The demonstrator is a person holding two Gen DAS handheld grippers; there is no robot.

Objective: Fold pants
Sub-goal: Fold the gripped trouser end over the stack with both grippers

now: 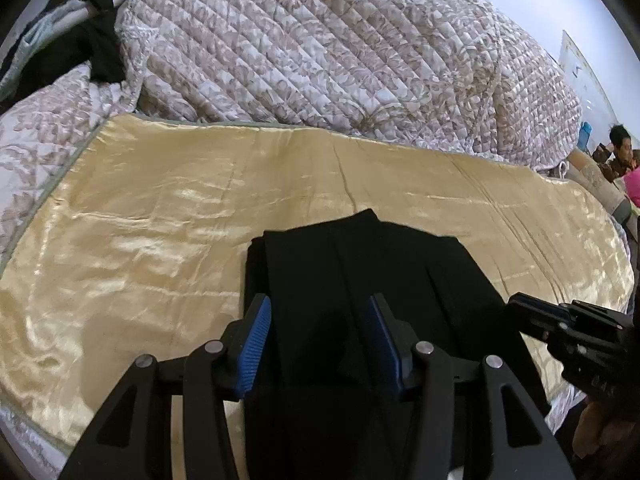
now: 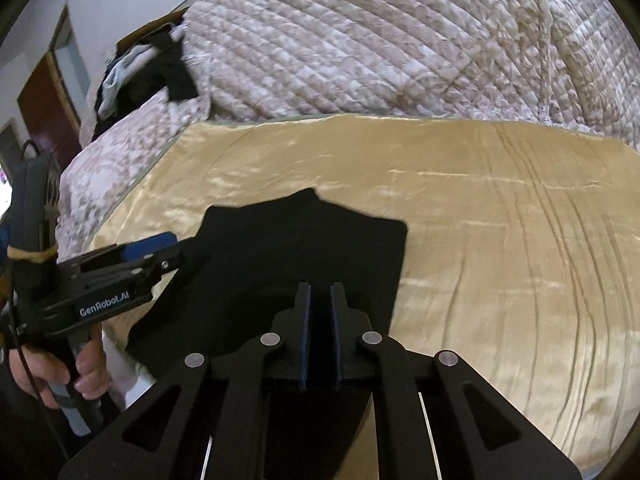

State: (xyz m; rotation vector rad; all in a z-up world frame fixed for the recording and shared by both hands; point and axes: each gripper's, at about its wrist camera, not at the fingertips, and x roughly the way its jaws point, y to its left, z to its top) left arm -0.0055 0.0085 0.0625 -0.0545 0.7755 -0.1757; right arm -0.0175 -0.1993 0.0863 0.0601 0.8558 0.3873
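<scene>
The black pants (image 1: 340, 264) lie folded into a narrow stack on a golden satin sheet (image 1: 160, 220). My left gripper (image 1: 320, 308) hovers over their near end, blue pads wide apart, the cloth lying beneath and between them without being pressed. In the right wrist view the pants (image 2: 280, 248) spread out ahead. My right gripper (image 2: 320, 292) has its jaws nearly together and dark cloth fills the slim gap. The left gripper (image 2: 176, 244) reaches the pants' left edge, and the right gripper (image 1: 514, 304) meets their right edge.
A quilted floral duvet (image 1: 320, 40) is heaped behind the sheet. Dark and pale clothes (image 1: 80, 52) are piled at the back left. A hand (image 2: 60, 372) grips the left tool's handle. A person (image 1: 618, 148) sits far right. A brown door (image 2: 44, 96) stands at the left.
</scene>
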